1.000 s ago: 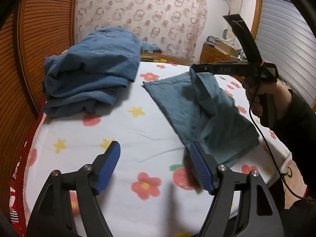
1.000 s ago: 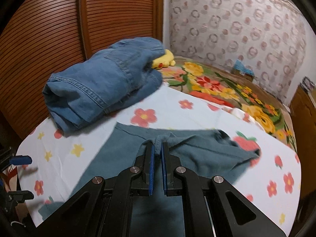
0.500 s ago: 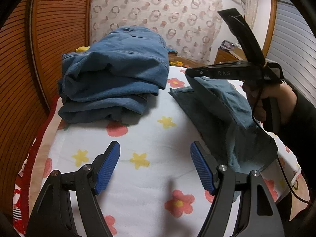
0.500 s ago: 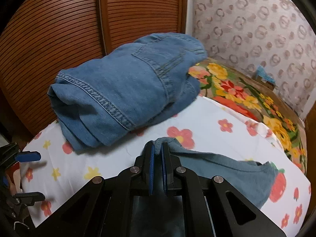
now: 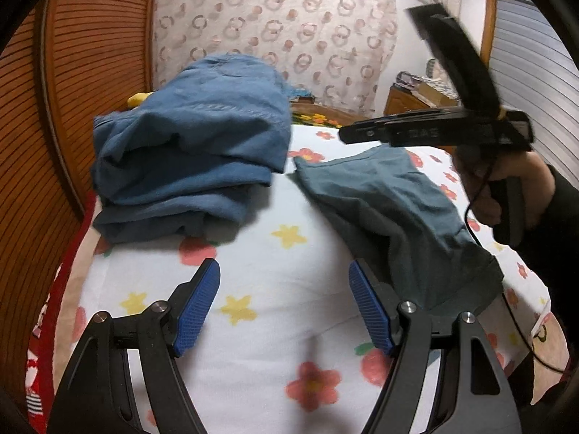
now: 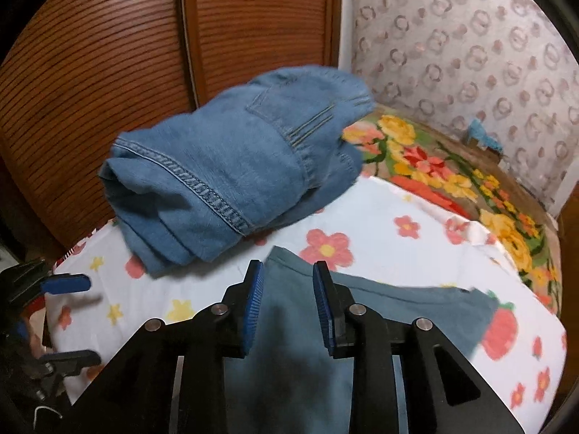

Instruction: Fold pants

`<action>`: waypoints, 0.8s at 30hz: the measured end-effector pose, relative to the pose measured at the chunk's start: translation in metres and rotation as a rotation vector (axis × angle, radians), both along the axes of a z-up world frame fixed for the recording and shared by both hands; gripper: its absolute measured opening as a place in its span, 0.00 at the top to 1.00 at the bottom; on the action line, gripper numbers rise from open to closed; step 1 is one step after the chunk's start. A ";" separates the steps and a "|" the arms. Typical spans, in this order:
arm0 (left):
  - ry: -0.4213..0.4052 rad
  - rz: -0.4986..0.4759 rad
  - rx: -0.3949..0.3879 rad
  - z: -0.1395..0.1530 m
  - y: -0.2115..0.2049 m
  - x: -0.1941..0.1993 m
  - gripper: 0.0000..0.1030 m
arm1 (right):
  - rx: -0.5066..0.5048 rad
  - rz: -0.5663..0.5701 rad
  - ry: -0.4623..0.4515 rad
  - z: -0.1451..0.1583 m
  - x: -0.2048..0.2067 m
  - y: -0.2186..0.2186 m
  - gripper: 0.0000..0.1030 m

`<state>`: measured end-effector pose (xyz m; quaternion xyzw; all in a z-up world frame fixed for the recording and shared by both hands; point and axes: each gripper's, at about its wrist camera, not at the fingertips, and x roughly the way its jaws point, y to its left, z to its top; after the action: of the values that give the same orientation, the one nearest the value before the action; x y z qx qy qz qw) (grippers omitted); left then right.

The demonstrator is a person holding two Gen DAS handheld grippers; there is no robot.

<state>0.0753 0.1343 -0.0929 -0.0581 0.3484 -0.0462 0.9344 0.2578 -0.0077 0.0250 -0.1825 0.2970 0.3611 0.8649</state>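
— On the flowered sheet (image 6: 380, 217), where are the pants?
— The teal pants (image 6: 380, 303) lie flat beneath my right gripper (image 6: 286, 300), its jaws parted and empty; my left gripper (image 5: 284, 303) gapes too, holding nothing.
— The risk?
— The denim pile (image 6: 231, 177) at eleven o'clock; a careless fold could snag it.

Dim warm indoor light, motion blur, dark fisheye-warped corners.

Teal pants (image 6: 380, 311) flat on bed, beside jeans.
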 end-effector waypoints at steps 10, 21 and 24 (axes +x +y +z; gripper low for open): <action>-0.017 -0.079 0.004 0.007 -0.034 -0.004 0.28 | 0.107 -0.111 -0.067 0.011 -0.075 -0.076 0.72; 0.006 -0.121 0.019 0.002 -0.059 -0.012 0.28 | 0.116 -0.225 -0.066 -0.020 -0.152 -0.137 0.72; 0.024 -0.128 0.017 -0.004 -0.062 -0.016 0.28 | 0.107 -0.257 -0.048 -0.032 -0.169 -0.147 0.72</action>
<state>0.0593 0.0722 -0.0973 -0.0285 0.3627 -0.1020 0.9259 0.0890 -0.1549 -0.0065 -0.1051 0.2773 0.2584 0.9194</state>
